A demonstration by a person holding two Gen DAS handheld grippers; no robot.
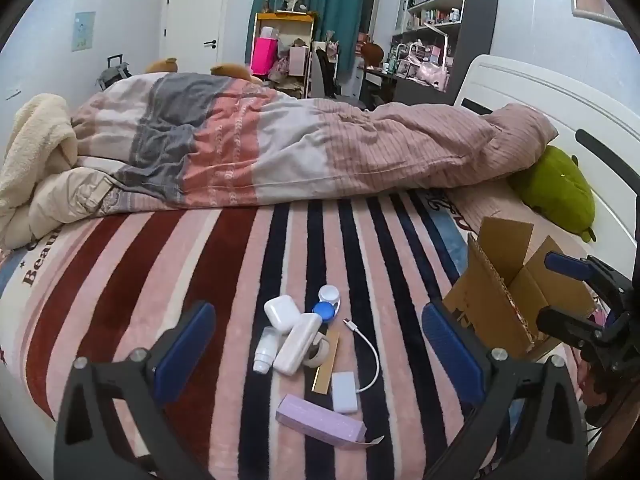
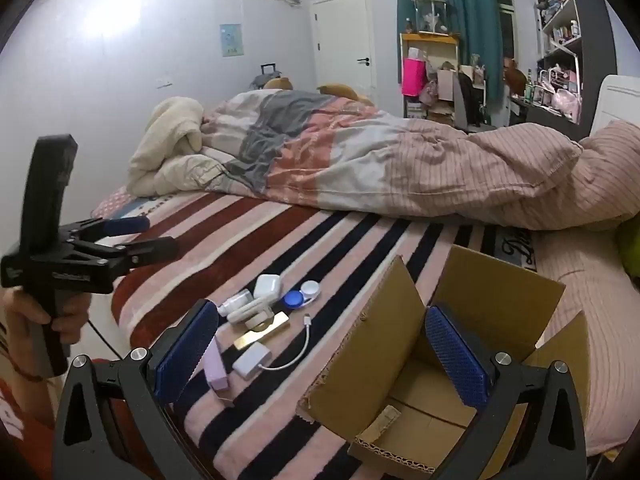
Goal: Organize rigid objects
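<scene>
A cluster of small objects lies on the striped blanket: a white earbuds case (image 1: 281, 313) (image 2: 267, 286), a white bottle (image 1: 298, 343), a small white tube (image 1: 265, 350), a blue and white lens case (image 1: 328, 305) (image 2: 301, 295), a tape roll (image 1: 319, 351), a gold strip (image 1: 326, 364) (image 2: 262, 333), a white cable adapter (image 1: 345, 392) (image 2: 252, 361) and a lilac box (image 1: 320, 422) (image 2: 216, 370). An open cardboard box (image 1: 504, 280) (image 2: 416, 360) stands to their right. My left gripper (image 1: 320, 344) is open above the cluster. My right gripper (image 2: 322, 354) is open over the box's left flap.
A rumpled pink and grey duvet (image 1: 304, 148) lies across the bed behind the objects. A green plush (image 1: 556, 188) sits by the white headboard (image 1: 560, 100). A cream blanket (image 1: 36, 148) is piled at far left. Shelves and a desk stand behind.
</scene>
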